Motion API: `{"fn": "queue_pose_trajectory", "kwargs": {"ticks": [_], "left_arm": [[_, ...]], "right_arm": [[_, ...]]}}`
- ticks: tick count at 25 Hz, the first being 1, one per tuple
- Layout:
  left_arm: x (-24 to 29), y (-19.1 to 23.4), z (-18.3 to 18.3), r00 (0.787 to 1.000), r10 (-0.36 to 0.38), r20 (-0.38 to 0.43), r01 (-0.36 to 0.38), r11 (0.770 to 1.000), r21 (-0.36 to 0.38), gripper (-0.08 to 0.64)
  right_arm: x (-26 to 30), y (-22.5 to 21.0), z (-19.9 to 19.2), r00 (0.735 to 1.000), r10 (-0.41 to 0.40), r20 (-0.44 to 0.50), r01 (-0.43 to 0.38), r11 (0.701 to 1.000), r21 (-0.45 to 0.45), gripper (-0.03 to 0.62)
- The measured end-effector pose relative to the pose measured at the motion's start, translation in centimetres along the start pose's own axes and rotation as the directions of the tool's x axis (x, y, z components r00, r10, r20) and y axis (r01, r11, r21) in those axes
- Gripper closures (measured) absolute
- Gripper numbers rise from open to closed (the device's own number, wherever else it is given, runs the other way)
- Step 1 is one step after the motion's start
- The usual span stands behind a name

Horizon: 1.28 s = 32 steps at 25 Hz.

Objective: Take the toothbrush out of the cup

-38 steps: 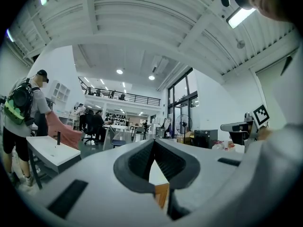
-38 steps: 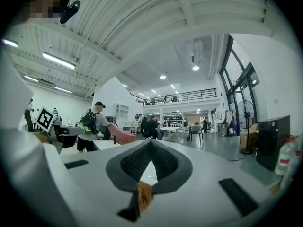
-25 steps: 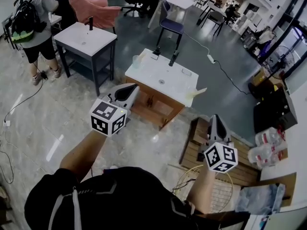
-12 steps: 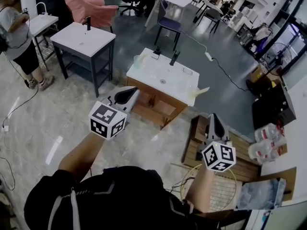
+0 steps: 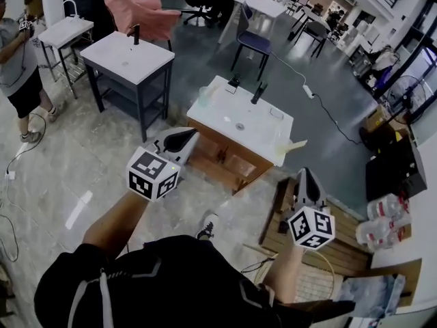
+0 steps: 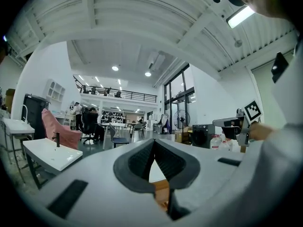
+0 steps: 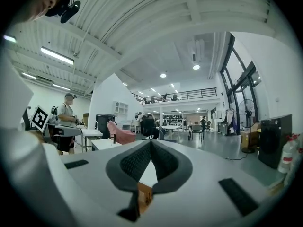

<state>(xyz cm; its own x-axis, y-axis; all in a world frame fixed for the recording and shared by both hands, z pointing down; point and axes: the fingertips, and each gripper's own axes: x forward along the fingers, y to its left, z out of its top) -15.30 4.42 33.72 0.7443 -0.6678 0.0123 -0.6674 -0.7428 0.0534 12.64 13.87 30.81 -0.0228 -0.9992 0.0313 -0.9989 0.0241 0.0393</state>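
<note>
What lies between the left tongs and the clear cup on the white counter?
In the head view, only bare floor and the counter's edge lie between the left tongs and the cup.

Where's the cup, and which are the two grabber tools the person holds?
cup (image 5: pixel 203 96), head view, its side wall.
left gripper (image 5: pixel 195 131), head view, tip of its shut jaws.
right gripper (image 5: pixel 304 171), head view, tip of its shut jaws.

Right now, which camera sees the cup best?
The head view: the cup stands at the left corner of the white counter, small but unblocked. Neither gripper view shows it; their jaws block most of the counter.
</note>
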Motion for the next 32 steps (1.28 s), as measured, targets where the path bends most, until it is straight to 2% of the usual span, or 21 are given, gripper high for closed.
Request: {"fn": "queue_pose_trajectory", "kwargs": {"ticks": [4,8,12,20,26,32], "left_arm": [[2.1,1.1,1.1,0.999,0.037,0.000,-0.037,0.999,0.017,0.555],[5.5,0.2,2.0,1.000,0.008,-0.009,-0.007,0.998,0.055,0.555],[9.6,1.3,2.2,0.999,0.041,-0.008,-0.040,0.998,0.040,0.555],[17.6,0.7,1.1,0.997,-0.008,-0.071,0.011,0.999,0.031,0.555],[23.2,0.5,1.6,0.996,0.004,-0.084,0.001,0.998,0.061,0.555],[28.2,-1.4,2.3,0.997,-0.023,-0.070,0.028,0.997,0.065,0.555]], "right_arm": [[3.2,-1.4,0.5,1.000,0.028,0.008,-0.028,1.000,0.006,0.586],[6.2,-3.9,1.1,0.999,0.045,-0.003,-0.045,0.999,0.005,0.586],[8.9,-6.2,1.2,0.998,0.060,0.006,-0.060,0.998,0.002,0.586],[12.7,-11.5,-0.1,0.998,0.070,0.004,-0.070,0.997,0.040,0.588],[15.3,-15.4,-0.4,0.998,0.069,0.000,-0.069,0.997,0.029,0.586],[17.3,-18.5,-0.5,0.997,0.084,-0.001,-0.083,0.996,0.011,0.586]]}}
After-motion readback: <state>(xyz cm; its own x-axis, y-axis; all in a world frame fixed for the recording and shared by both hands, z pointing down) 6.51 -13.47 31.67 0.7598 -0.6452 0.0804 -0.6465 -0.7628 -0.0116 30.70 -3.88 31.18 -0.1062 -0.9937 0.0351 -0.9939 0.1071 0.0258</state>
